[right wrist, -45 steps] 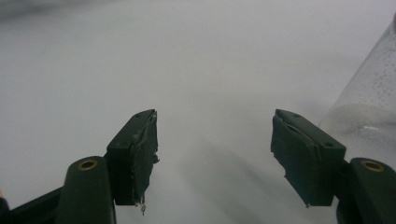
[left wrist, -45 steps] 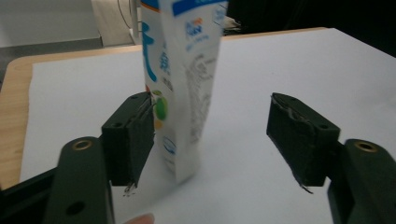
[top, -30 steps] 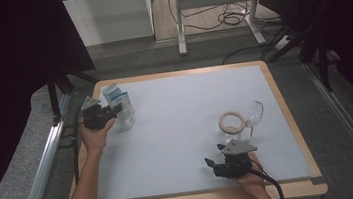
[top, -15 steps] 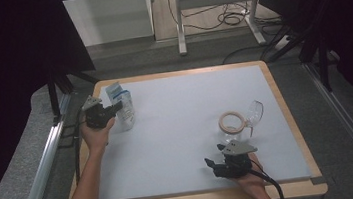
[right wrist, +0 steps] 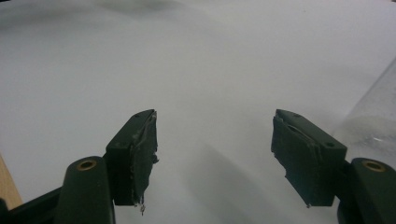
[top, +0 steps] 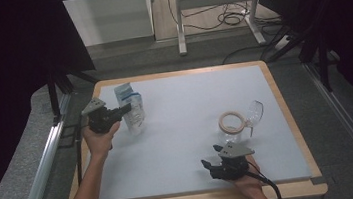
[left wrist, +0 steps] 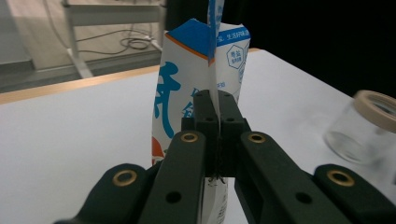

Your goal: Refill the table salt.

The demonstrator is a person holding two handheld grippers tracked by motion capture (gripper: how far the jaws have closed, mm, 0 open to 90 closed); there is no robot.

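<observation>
Nearest the person, the right gripper [top: 224,163] is parked low on the white table [top: 184,144], its jaws spread wide with nothing between them. Just beyond it a clear glass jar [top: 232,125] with a tan rim is seen, and nothing can be made out inside it. At the far left, the milk carton [top: 132,109] is pinched by the left gripper [left wrist: 217,116], whose jaws have just been closing and are now clamped tight on the thin seam at the carton's top. Whether the carton is full cannot be told, as its spout looks sealed. A slip is judged the main risk: such a narrow paper fin could tear or slide out if the carton is heavy, and a swing could knock it over.
</observation>
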